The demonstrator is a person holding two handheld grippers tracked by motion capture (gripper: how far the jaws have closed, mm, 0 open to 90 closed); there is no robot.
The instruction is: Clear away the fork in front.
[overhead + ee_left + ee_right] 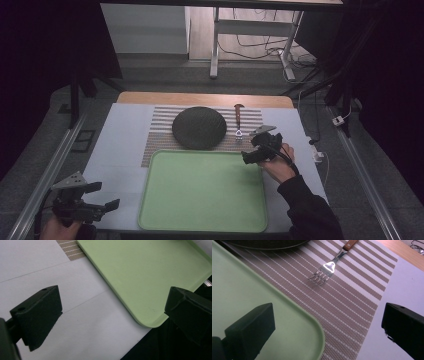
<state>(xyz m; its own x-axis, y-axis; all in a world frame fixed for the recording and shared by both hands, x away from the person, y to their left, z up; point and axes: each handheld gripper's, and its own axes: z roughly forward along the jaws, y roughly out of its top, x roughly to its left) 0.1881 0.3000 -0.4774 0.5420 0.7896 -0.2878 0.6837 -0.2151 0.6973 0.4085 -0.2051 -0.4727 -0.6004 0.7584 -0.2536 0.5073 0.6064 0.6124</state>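
Note:
A light green tray (202,192) lies empty at the front middle of the table. Behind it a dark round plate (199,127) rests on a striped placemat (159,140), with a wooden-handled fork (238,121) to the plate's right. My right gripper (249,149) hovers open over the tray's far right corner; in the right gripper view its gap (328,320) spans the tray (249,290) rim and the placemat (352,302), short of the fork (324,271). My left gripper (106,196) is open and empty at the front left, beside the tray's near left corner (150,270).
A white cover (120,150) spreads over the table, with the wooden tabletop (200,98) showing at its far edge. Metal rails (50,165) run along both sides. A desk frame and cables (280,50) stand on the floor beyond.

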